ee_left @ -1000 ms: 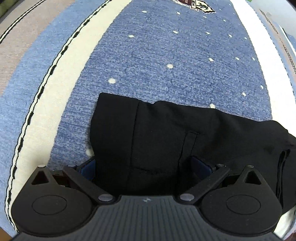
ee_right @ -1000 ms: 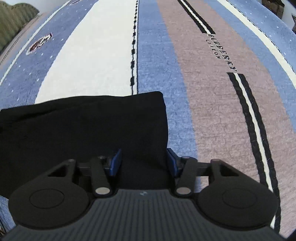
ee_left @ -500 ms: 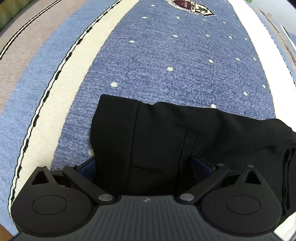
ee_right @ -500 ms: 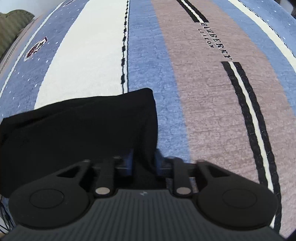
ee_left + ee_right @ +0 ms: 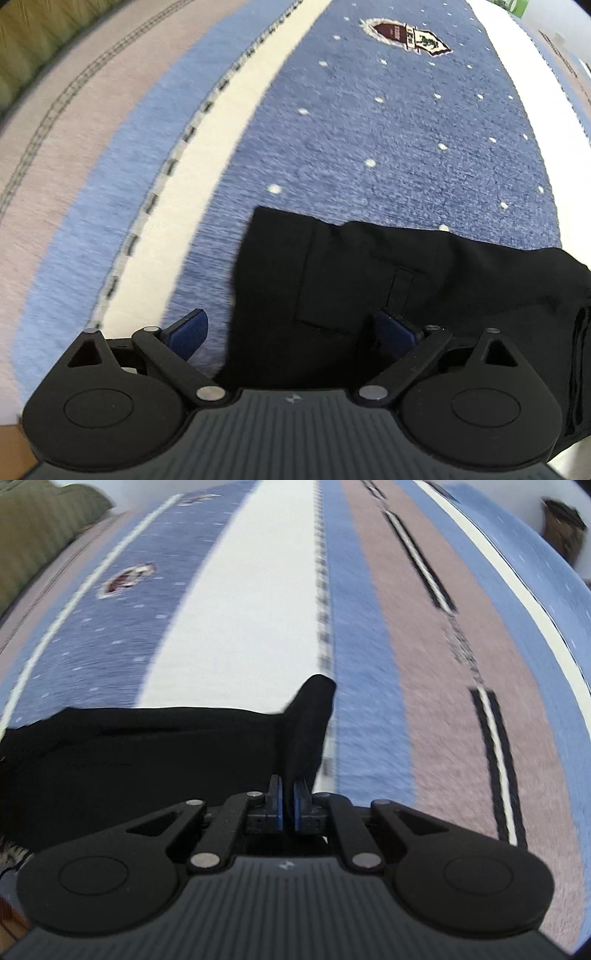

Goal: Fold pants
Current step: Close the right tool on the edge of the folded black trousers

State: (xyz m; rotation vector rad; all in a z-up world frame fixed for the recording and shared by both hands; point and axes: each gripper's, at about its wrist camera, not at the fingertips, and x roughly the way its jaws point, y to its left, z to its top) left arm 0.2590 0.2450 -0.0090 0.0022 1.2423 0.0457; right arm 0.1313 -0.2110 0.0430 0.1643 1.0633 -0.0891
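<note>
Pinching a raised corner of the black pants [image 5: 166, 760] at lower centre between the right gripper [image 5: 288, 805] pads, jaws just closed on cloth; left gripper [image 5: 291, 332] gaping wide, gripping nothing, over the pants' edge. Lifting evenly, keeping layers aligned above the striped rug [image 5: 388, 646] beyond.

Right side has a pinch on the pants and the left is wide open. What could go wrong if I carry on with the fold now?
The right gripper is shut on one corner of the black pants; that small bite may slip. The left gripper is open and grips nothing, so that side may stay on the striped rug and the fold skew.
</note>
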